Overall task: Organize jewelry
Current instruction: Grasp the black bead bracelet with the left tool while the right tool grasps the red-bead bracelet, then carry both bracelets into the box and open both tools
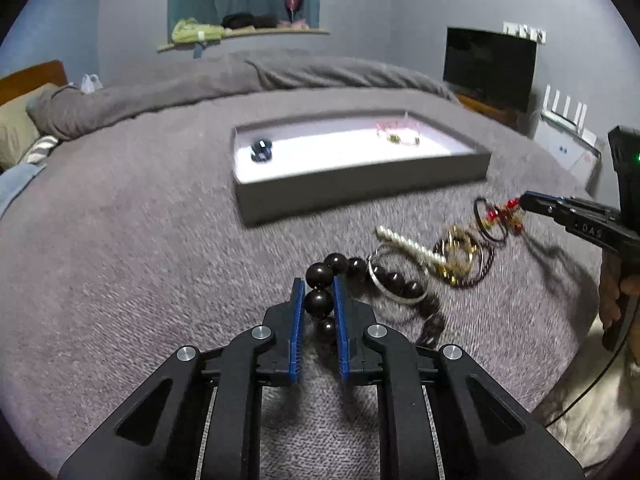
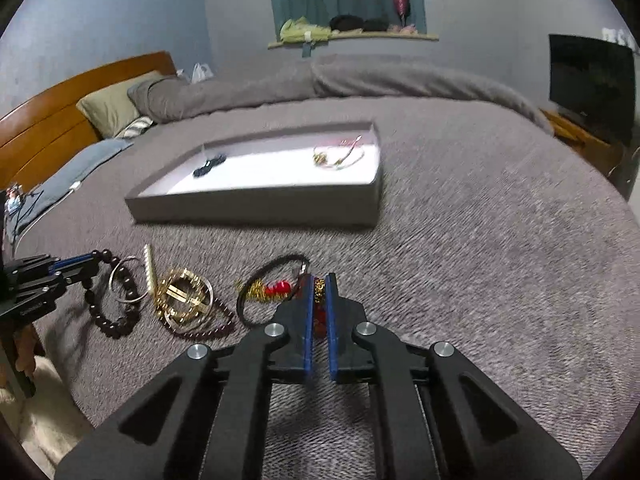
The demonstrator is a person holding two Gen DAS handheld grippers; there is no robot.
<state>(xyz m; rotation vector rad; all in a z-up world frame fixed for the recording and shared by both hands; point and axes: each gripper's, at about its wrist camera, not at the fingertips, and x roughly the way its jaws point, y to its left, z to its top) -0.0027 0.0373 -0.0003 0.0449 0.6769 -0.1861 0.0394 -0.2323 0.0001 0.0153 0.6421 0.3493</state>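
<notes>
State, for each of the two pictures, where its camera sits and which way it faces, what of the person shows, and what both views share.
Left wrist view: sits behind the left tongs, facing forward and down across the bed; they are shut on the dark bead bracelet; the right tongs and a hand show at right.
Right wrist view: sits behind the right tongs, shut on the red and gold piece; the left tongs show at left.
Shared: the grey tray, the jewelry pile, the window shelf.

A tray (image 2: 256, 210) is lying on the bed (image 2: 460, 240), holding two pieces well apart; before it, bracelets (image 2: 184, 304) are lying clustered, a bead string (image 1: 320, 300) leftmost.
</notes>
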